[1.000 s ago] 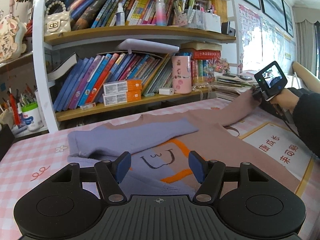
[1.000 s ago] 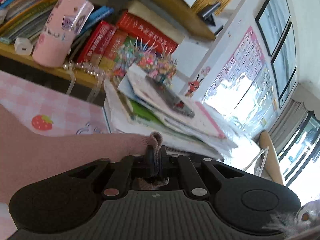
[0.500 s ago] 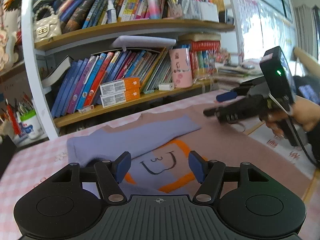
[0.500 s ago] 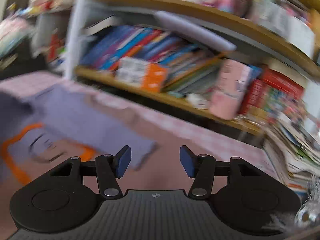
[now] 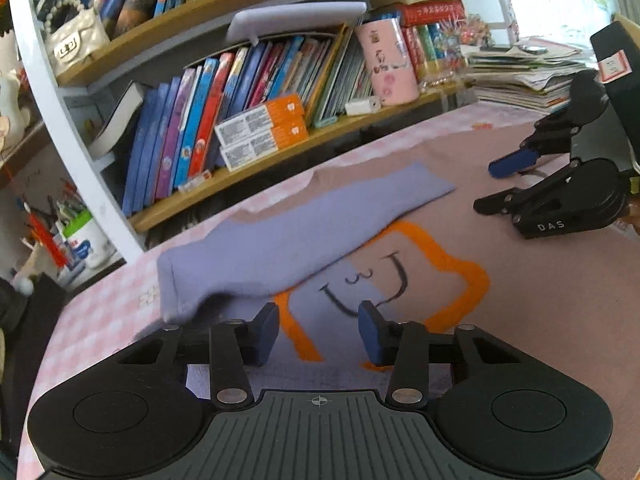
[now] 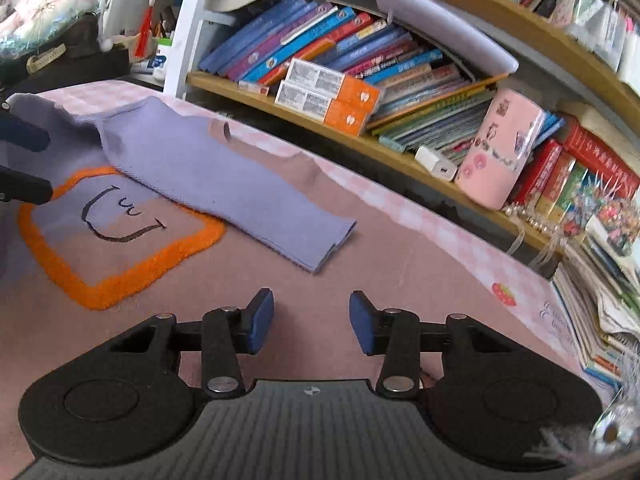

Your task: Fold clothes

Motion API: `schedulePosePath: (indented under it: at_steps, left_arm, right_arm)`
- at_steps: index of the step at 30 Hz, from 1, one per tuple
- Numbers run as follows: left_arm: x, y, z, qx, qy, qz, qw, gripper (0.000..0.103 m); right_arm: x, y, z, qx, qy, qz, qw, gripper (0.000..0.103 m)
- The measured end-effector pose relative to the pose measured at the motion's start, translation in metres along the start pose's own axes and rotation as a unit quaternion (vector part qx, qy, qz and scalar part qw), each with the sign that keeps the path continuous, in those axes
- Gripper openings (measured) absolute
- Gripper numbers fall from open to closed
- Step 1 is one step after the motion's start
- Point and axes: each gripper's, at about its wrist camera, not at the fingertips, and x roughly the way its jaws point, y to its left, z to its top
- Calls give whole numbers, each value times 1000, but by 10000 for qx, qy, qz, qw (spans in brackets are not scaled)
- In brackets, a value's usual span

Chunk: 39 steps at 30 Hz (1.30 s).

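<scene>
Mauve sweater (image 6: 400,264) flat on table, lilac sleeve (image 5: 304,232) folded across, left gripper (image 5: 319,334) and right gripper (image 6: 311,322) jaws apart

My left tool (image 5: 318,334) and right tool (image 6: 311,322) are matte black, with blue finger pads (image 6: 260,322), silver screws and ribbed housings.

Ahead of me, a bookshelf (image 6: 360,148) holds a pink cup (image 6: 500,152), orange boxes (image 6: 328,94) left of it, papers (image 5: 520,76) stacked far right.

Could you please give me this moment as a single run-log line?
task: fold clothes | left gripper: open, over sweater | right gripper: open, empty | purple sleeve: folded across front | pink sleeve: not visible
</scene>
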Motion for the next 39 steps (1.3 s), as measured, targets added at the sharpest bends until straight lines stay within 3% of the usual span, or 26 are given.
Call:
schedulePosePath:
  at_steps: [8, 11, 14, 19, 24, 27, 30, 35, 36, 38, 39]
  left_arm:
    - [8, 8, -4, -6, 195, 128, 9997, 42]
    - [10, 12, -11, 159, 437, 236, 9986, 42]
    - [2, 25, -20, 282, 669, 493, 9961, 40]
    - [-30, 60, -47, -56, 964, 1049, 9898, 37]
    - [-62, 95, -75, -409, 1251, 1603, 9782, 37]
    - [-82, 95, -73, -582, 895, 1676, 9801, 38]
    - [-87, 83, -54, -493, 356, 1455, 9875, 38]
    - [-63, 37, -22, 47, 249, 443, 9987, 39]
    - [-58, 25, -18, 172, 280, 262, 9991, 41]
    - [-48, 3, -10, 423, 342, -101, 9985, 56]
    - [-42, -9, -6, 548, 373, -283, 9974, 57]
  right_arm:
    - [-1, 2, -1, -80, -40, -102, 9999, 41]
    - [0, 1, -1, -72, -46, -106, 9999, 42]
    - [0, 1, -1, -80, -51, -99, 9999, 42]
    - [0, 1, -2, -78, -52, -97, 9999, 42]
    - [0, 1, -2, -80, -53, -99, 9999, 42]
    - [0, 1, -2, -77, -53, -95, 9999, 42]
    - [0, 1, -2, -78, -52, -97, 9999, 42]
    - [0, 2, -1, -65, -50, -89, 9999, 42]
    - [0, 2, -1, -58, -49, -84, 9999, 42]
    - [0, 1, -2, -42, -48, -67, 10000, 42]
    - [0, 1, -2, -42, -49, -61, 10000, 42]
